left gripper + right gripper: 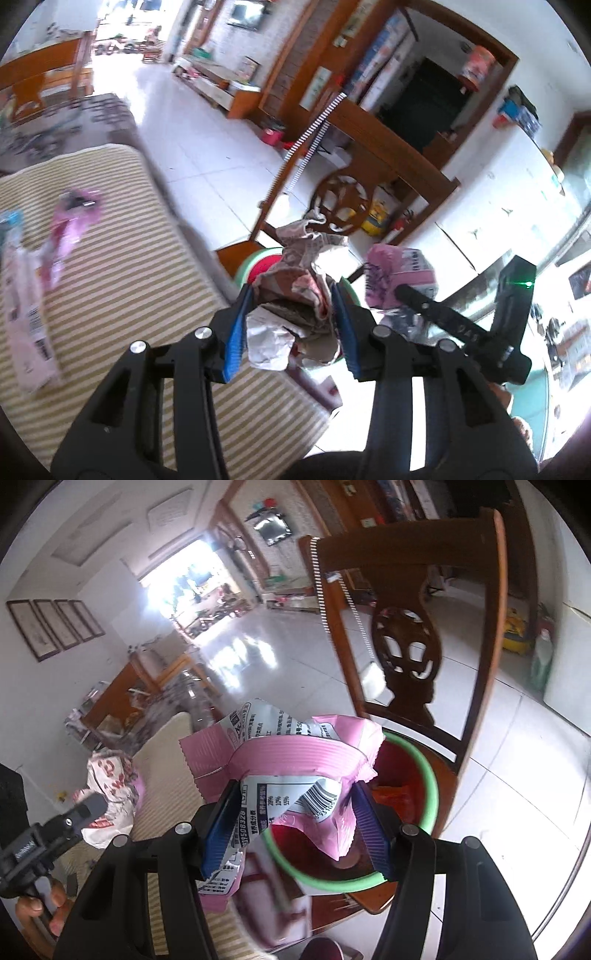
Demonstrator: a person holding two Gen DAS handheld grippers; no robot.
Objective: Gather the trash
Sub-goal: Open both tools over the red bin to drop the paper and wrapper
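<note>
My left gripper is shut on a crumpled brown and white wrapper, held above the edge of the striped table. My right gripper is shut on a crumpled pink and white wrapper, held over a red bin with a green rim that stands on a wooden chair seat. The right gripper and its pink wrapper also show in the left wrist view. The bin shows there behind my left fingers. Two more wrappers, a pink one and a pale one, lie on the table.
The table carries a green-striped cloth. A carved wooden chair holds the bin, its back rising behind it. A white tiled floor stretches beyond, with wooden furniture along the walls. A white and red bag lies on the table.
</note>
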